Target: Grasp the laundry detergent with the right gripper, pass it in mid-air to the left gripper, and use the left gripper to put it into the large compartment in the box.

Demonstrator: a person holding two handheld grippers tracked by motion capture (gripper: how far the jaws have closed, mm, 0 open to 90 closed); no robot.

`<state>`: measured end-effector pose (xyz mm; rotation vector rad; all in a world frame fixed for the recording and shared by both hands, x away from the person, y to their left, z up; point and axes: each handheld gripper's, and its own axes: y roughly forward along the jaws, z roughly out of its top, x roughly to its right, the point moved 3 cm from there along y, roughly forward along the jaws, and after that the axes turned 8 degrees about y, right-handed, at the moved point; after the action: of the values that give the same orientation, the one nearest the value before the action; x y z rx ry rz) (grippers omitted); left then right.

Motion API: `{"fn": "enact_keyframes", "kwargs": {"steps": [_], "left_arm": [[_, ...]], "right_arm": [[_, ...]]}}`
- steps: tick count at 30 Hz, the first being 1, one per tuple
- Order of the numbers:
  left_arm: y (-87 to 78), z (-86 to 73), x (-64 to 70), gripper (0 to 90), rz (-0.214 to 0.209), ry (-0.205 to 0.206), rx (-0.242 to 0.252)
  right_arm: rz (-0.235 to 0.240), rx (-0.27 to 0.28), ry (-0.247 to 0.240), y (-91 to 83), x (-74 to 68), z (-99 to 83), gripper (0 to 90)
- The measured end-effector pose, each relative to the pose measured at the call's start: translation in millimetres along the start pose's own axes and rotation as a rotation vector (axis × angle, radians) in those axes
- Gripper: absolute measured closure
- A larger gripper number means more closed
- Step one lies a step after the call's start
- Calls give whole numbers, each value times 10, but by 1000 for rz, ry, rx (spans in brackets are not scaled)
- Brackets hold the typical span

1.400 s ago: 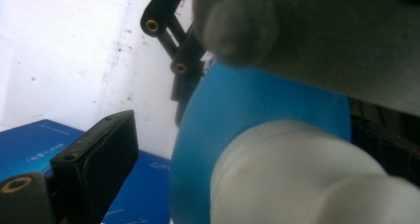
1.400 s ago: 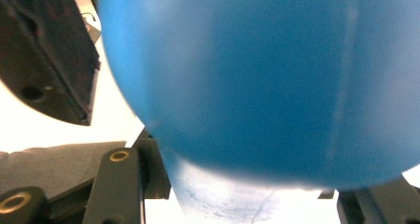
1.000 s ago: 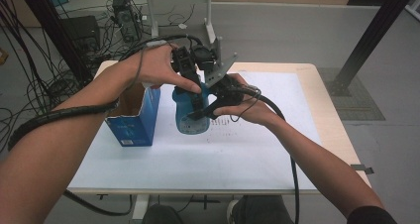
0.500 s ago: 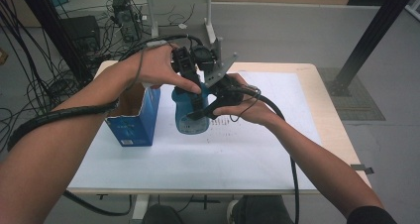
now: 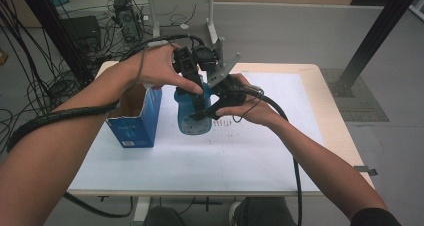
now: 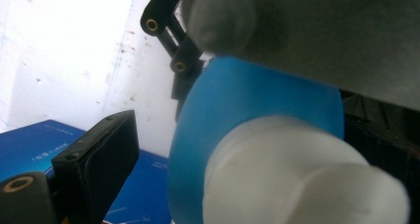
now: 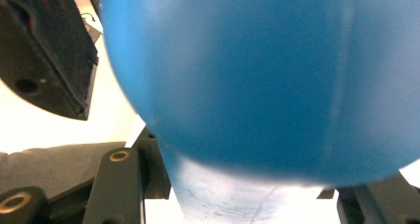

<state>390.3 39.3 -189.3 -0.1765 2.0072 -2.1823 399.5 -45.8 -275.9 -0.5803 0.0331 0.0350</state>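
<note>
- A blue bottle [image 5: 192, 117] stands on the white sheet [image 5: 200, 161] that covers the table [image 5: 330, 106], near the table's middle and just to the right of an open blue box [image 5: 135, 121].
- The left gripper [image 5: 197, 93] comes down on the bottle from above, near its top. In the left gripper view one black jaw stands apart at the lower left, with bare sheet between it and the bottle; the other jaw is hidden behind the bottle, so I cannot tell whether this gripper has hold of it.
- That view looks along the bottle's white cap [image 6: 302, 179] and its blue shoulder.
- The right gripper [image 5: 210, 111] meets the bottle from its right side, about halfway up. In the right gripper view the blue body [image 7: 257, 75] lies between the two jaws, which rise at the lower left and lower right; they stand wide apart, and whether they press the bottle I cannot tell.
- The box has white writing on its front, low down, too small to read.
- The bottle carries a pale label near its base, with nothing legible on it.
- The sheet shows faint marks right of the bottle, unreadable.
</note>
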Motion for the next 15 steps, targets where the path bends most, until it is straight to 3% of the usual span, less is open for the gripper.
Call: {"fn": "enact_keyframes", "kwargs": {"steps": [15], "left_arm": [[18,-13,3,70,11,6,-6]], "right_arm": [[0,4,-3,9,-7,13,432]]}}
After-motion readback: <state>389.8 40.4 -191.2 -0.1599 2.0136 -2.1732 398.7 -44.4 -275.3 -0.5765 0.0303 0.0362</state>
